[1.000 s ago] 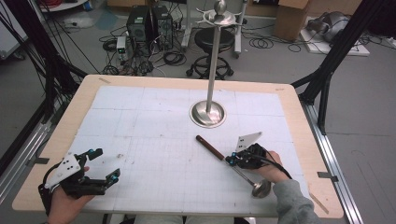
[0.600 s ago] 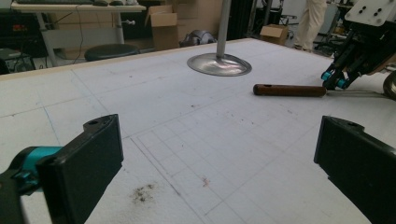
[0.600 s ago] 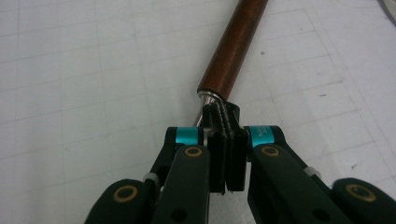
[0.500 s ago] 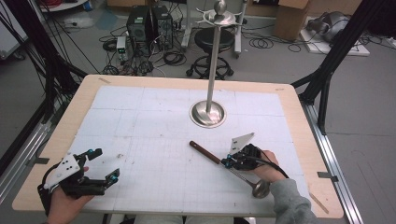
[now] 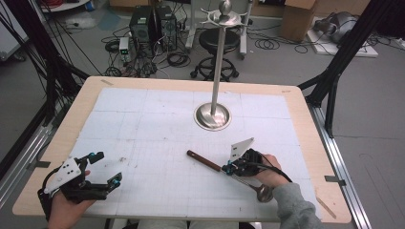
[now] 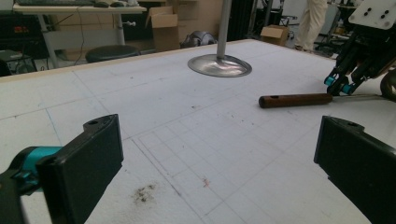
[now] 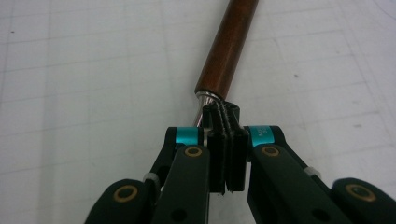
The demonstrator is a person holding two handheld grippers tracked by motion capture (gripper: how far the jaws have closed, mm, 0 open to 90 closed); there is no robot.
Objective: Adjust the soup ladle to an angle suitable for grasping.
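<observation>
White gridded matting covered the table, and low right of centre in the high view lay the ladle, its wooden handle pointing up-left. Since a second ago that handle had slid slightly left and down, so a lift toward the stand looked just begun. Shut tight on the metal neck below the handle was the right gripper. At lower left, the left gripper sat open and empty.
</observation>
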